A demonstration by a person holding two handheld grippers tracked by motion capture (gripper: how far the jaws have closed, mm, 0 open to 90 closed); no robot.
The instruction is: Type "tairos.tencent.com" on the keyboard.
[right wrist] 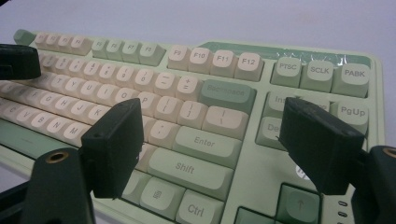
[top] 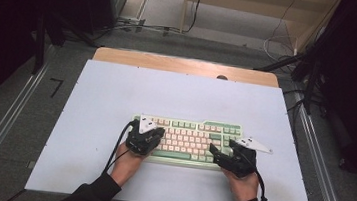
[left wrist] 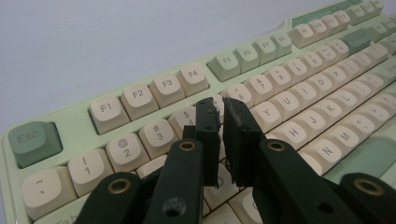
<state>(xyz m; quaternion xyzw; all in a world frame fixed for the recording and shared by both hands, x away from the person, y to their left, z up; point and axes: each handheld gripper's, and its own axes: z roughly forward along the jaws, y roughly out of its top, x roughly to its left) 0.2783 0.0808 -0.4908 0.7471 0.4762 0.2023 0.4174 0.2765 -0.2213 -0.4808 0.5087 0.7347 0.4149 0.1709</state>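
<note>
Keyboard [top: 187, 141], pale green case with cream and green keycaps, lies flat on the white table [top: 116, 99], near the person's edge, long side facing the person. Left gripper [left wrist: 221, 122] hangs over the keyboard's left end, above the number and upper letter rows; jaws nearly pressed together, a thin gap between, nothing pinched. Right gripper [right wrist: 224, 140] hovers over the right end near Enter and Shift; jaws spread wide, empty.
</note>
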